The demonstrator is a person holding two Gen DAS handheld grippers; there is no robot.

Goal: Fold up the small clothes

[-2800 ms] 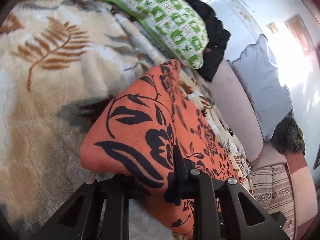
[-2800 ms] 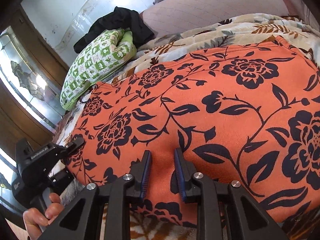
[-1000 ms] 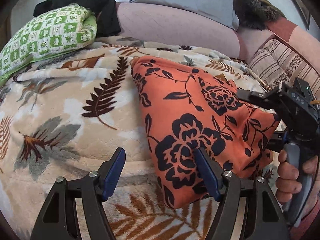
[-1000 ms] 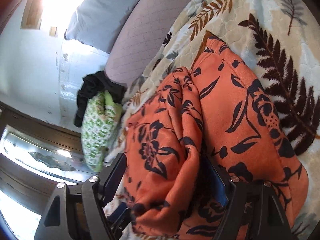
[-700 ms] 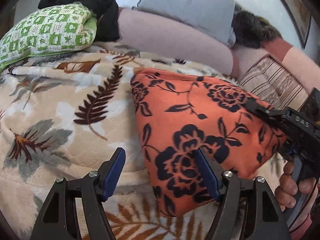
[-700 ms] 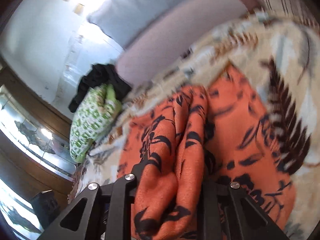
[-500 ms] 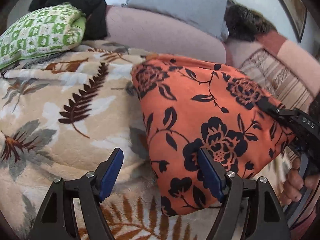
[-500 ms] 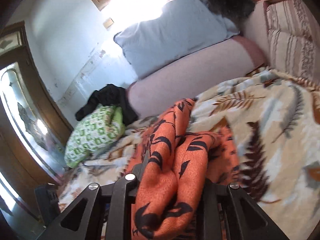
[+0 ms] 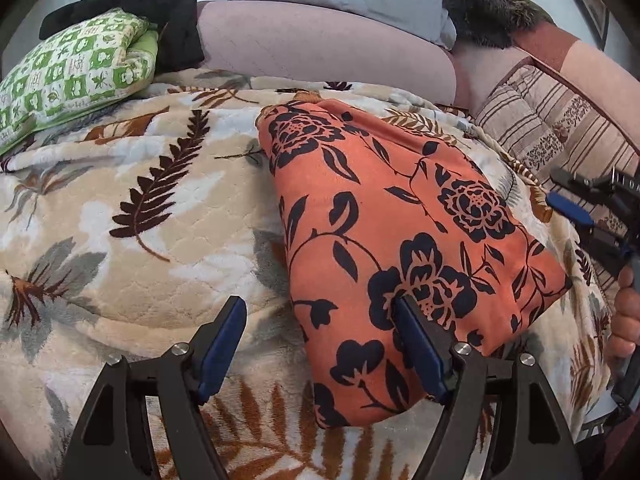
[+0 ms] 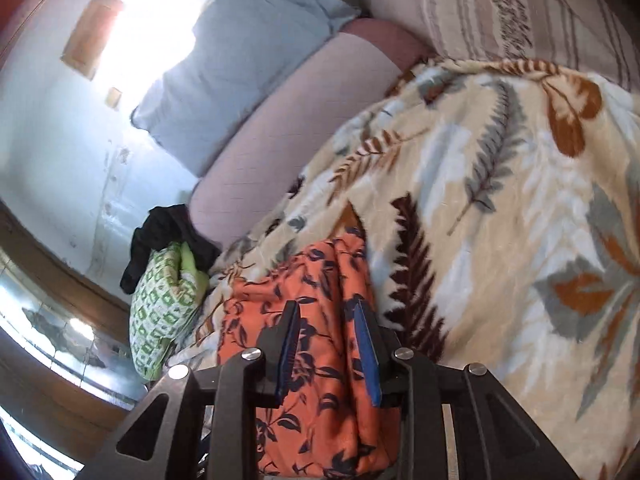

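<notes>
I am working over a bed (image 9: 120, 216) spread with a leaf-print blanket, bolsters along its far edge. The folded orange floral garment (image 9: 400, 224) lies on it, long axis running from the near edge toward the far one. My left gripper (image 9: 320, 340) has its fingers spread, the garment's near corner between them; my right gripper (image 10: 326, 344), fingers parted and empty, sits at the garment's right side.

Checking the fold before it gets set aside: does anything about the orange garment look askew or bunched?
The orange floral garment lies mostly smooth on the leaf-print blanket, but set at a slant. From the right wrist view, its edge looks bunched in thick layers ahead of the right gripper.
</notes>
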